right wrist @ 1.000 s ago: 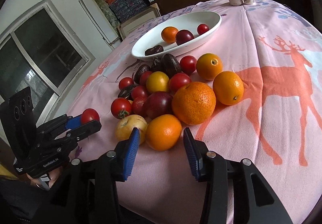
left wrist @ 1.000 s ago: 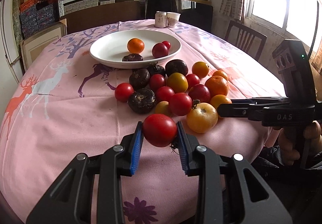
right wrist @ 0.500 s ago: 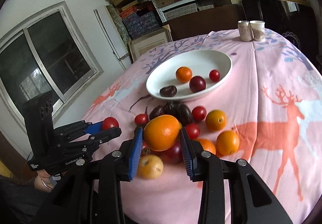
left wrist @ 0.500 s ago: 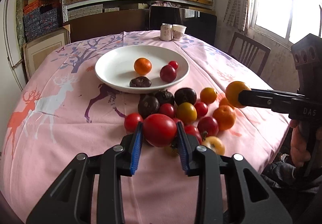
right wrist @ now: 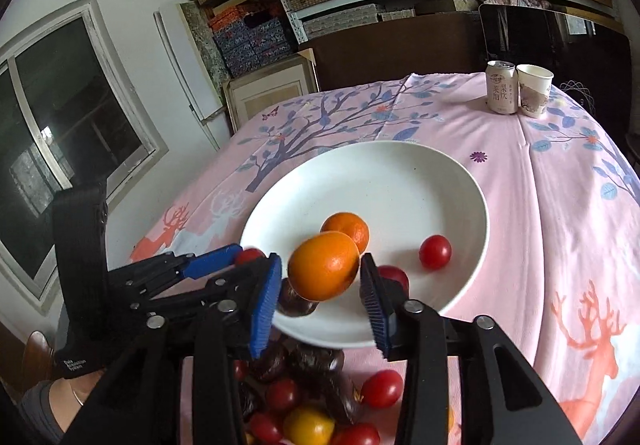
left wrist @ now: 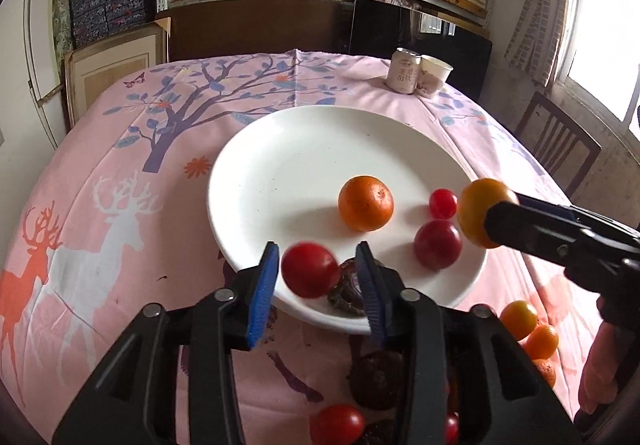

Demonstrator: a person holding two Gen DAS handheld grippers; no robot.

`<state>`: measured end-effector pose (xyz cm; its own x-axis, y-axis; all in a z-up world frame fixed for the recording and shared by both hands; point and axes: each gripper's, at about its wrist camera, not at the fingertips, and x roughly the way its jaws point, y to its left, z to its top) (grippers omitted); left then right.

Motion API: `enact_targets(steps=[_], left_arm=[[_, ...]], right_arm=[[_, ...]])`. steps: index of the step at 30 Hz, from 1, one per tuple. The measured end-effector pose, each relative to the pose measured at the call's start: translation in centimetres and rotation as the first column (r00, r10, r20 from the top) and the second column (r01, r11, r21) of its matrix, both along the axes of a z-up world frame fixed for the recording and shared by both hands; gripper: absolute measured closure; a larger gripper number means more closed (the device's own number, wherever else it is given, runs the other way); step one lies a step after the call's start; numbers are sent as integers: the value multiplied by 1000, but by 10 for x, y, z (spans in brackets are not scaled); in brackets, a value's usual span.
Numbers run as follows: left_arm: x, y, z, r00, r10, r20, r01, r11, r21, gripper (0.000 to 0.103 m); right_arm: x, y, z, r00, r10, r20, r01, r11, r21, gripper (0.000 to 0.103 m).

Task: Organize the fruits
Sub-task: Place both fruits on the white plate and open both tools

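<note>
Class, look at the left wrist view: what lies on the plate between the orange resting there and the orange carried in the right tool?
A small red cherry tomato lies between the resting orange and the carried orange; the left wrist view shows it on the white plate.
</note>
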<state>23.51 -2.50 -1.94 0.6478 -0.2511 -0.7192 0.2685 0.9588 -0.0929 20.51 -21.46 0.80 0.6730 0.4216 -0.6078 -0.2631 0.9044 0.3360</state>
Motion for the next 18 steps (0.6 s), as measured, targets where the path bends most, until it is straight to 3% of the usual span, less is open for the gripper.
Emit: enact_targets(steps=[1,4,8,12,18], left_arm=[[1,1,0,1000,3,2,-3,1000,4,46],[-10,6,7,999,8,43,-8,1000,-6,33],[-43,10,8,999,-27,27,28,999,-16,32],[-96,5,1,994,-111,23,110,994,22,32],[-187,-21,-10,953,-293,82,281,951,131,32]], right_arm=[[0,-4,1,1000,-21,7,21,1000,15,45],[-10,-12,3,999,-30,20,30,999,30,44],[-45,-22,4,998,-32,47,32,999,12,44],[-88,-41,-4,998,-50,45,49,998,32,44],[-133,-68,-30,992,-122,-13,123,990,69,44]])
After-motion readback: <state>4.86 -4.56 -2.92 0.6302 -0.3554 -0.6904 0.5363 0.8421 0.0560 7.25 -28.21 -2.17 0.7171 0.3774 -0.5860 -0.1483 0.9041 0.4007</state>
